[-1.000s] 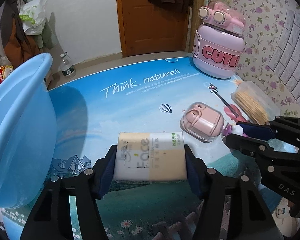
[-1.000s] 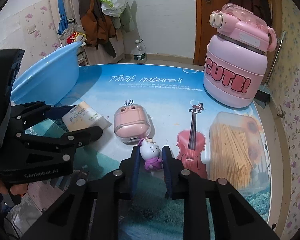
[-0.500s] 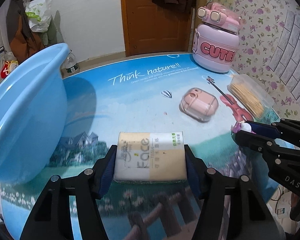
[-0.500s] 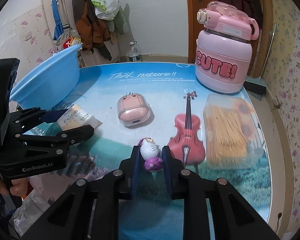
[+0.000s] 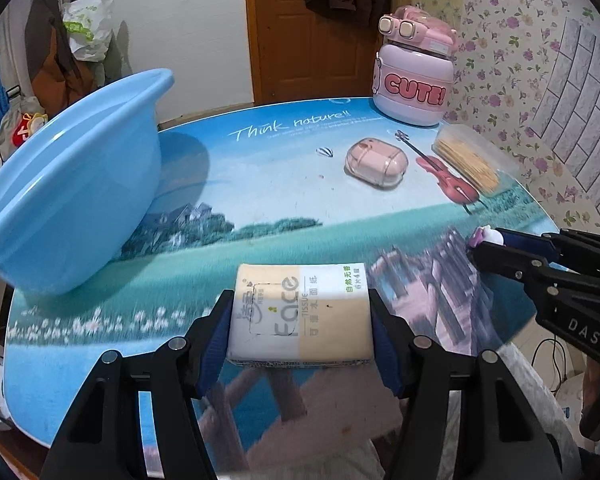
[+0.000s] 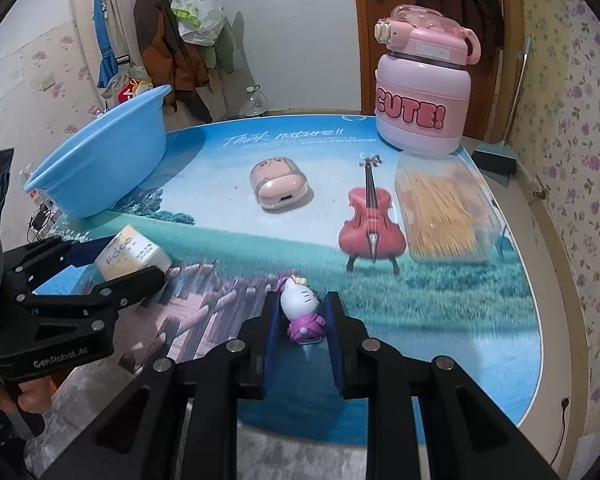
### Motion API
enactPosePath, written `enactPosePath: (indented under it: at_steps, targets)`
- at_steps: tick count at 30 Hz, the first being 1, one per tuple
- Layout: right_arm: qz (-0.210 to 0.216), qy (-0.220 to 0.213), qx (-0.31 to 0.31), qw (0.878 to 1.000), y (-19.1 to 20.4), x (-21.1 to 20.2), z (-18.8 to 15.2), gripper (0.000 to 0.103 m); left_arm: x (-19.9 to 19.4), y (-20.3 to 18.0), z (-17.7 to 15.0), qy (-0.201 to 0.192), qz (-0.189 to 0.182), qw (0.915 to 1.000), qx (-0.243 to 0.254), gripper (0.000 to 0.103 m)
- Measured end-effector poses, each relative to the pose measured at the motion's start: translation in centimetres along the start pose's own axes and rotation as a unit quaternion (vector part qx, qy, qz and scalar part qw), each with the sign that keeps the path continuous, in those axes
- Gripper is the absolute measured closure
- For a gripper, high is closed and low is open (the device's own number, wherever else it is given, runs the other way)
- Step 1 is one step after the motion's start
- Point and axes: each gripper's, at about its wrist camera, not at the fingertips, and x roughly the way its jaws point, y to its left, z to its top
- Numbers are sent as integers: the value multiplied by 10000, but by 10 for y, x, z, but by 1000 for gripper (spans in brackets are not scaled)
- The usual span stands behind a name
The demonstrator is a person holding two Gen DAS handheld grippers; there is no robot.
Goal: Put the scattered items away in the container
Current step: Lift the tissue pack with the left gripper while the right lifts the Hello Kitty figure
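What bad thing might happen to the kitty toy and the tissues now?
The kitty toy is pinched only at its sides by the right gripper, so it might slip out before reaching the blue basin. The tissue pack in the left gripper is soft and might squash or sag. Both grippers are close together and might bump.

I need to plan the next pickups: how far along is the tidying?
Nothing visibly sits in the blue basin yet, though its inside is mostly hidden. In hand: left gripper clamps the tissue pack; right gripper clamps the cat figurine. Left on the table: pink earbud case, toothpick box.
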Motion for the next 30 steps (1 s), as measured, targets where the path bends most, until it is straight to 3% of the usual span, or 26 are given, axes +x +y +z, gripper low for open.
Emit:
enactPosePath:
  at_steps: [14,18,30]
  targets:
    - [-232,42,-2,9997,10,-10,-11,79,-11,2,-13,-66,14,10000,-45,43]
    - [-172,51,22,9998,10,-10,-10,70,-11,4,-13,-81,-18,9999,-60,42]
    - [-318,-104,-201,9992,12,-4,-7,71,-8,4,-12,-224,19,9997,-92,42]
